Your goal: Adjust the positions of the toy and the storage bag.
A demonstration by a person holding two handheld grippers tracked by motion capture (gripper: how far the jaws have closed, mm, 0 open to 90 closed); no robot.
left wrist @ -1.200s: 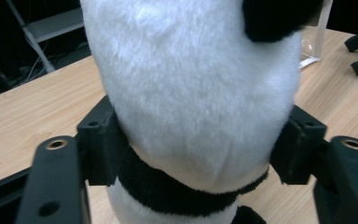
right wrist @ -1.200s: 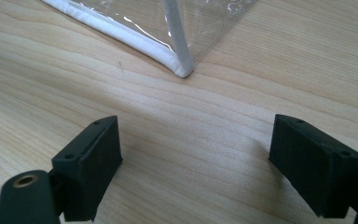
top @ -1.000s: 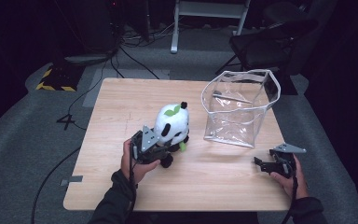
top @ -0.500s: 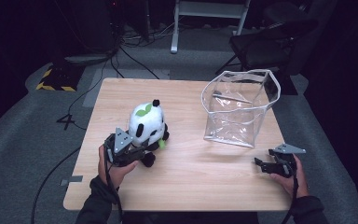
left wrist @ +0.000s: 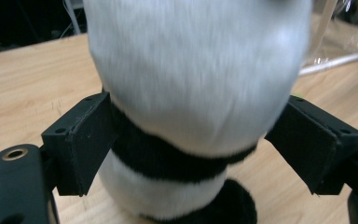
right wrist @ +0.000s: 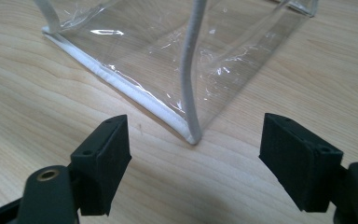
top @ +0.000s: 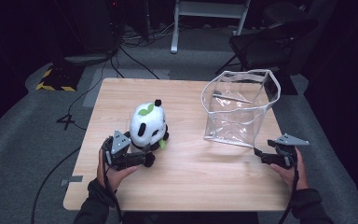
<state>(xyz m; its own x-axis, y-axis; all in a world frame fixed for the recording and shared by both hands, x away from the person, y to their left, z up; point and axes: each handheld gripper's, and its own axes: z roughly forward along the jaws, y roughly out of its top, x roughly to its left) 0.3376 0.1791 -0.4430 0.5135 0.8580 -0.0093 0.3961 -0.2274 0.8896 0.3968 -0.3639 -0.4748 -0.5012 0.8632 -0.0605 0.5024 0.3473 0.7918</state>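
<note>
One clear plastic bag (top: 239, 108) standing open-topped, contents unclear, left gripper (top: 140, 156) just spreading around plush panda (top: 148, 123), right gripper (top: 261, 155) released.

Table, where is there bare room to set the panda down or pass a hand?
The table is bare along its far left, behind the plush panda, and in the near middle between the left gripper and right gripper. It is crowded around the clear bag.

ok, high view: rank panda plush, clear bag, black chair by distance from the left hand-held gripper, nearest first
1. Panda plush: right at the left hand-held gripper, between its jaws.
2. Clear bag: across the table, right side.
3. Black chair: off the table, far right.
</note>
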